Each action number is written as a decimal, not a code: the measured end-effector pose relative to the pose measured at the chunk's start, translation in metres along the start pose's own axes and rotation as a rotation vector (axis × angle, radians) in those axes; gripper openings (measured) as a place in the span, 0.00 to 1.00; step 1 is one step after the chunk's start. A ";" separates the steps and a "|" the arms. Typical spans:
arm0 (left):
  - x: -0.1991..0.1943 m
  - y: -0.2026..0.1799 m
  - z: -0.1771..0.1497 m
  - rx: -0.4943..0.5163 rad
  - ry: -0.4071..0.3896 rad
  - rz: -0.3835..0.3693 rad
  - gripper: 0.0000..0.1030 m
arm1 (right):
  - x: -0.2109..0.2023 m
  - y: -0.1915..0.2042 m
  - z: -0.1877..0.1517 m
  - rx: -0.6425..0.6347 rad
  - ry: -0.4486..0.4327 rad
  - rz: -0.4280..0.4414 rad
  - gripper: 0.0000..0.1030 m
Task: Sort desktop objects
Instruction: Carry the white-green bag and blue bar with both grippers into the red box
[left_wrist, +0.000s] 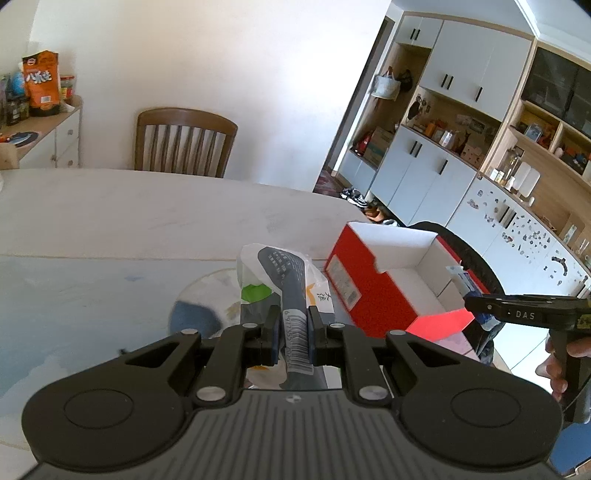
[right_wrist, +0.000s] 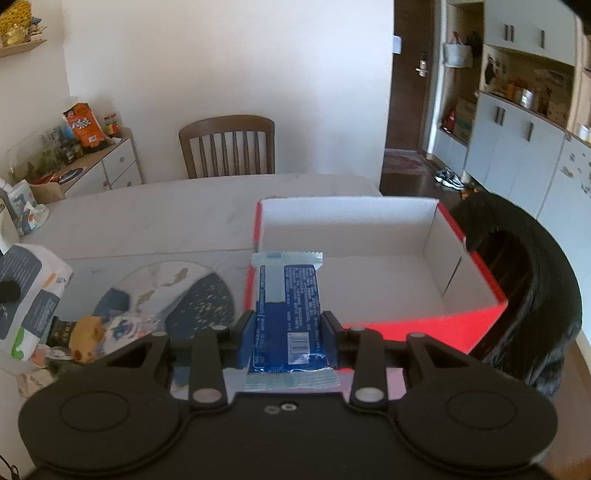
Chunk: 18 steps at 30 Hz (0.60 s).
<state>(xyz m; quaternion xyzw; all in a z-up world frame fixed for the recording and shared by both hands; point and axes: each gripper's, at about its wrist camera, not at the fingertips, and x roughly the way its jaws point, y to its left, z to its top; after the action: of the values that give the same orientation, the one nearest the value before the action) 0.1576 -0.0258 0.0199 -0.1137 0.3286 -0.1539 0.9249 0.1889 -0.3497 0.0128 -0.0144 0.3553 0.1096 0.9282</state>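
Observation:
My left gripper is shut on a soft white, grey and green tissue pack, which hangs above the round placemat. My right gripper is shut on a blue and white snack packet over the near left corner of the open red box. The box's white inside shows nothing in it. In the left wrist view the red box stands just right of the tissue pack, and the right gripper holds the blue packet at the box's right rim.
Several small snack packets lie on the placemat left of the box. A black garment hangs over a seat right of the box. A wooden chair stands behind the pale table. A sideboard with goods is at the far left.

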 end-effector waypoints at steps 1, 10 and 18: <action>0.004 -0.006 0.003 0.006 0.000 -0.001 0.13 | 0.002 -0.005 0.003 -0.007 -0.002 0.006 0.35; 0.042 -0.058 0.029 0.060 0.011 -0.035 0.13 | 0.013 -0.044 0.023 -0.048 -0.027 0.032 0.35; 0.087 -0.103 0.047 0.110 0.045 -0.094 0.13 | 0.027 -0.074 0.034 -0.044 0.007 0.039 0.35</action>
<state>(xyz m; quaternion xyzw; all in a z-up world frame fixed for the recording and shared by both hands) 0.2301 -0.1471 0.0379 -0.0743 0.3345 -0.2176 0.9139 0.2464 -0.4129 0.0162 -0.0280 0.3560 0.1355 0.9242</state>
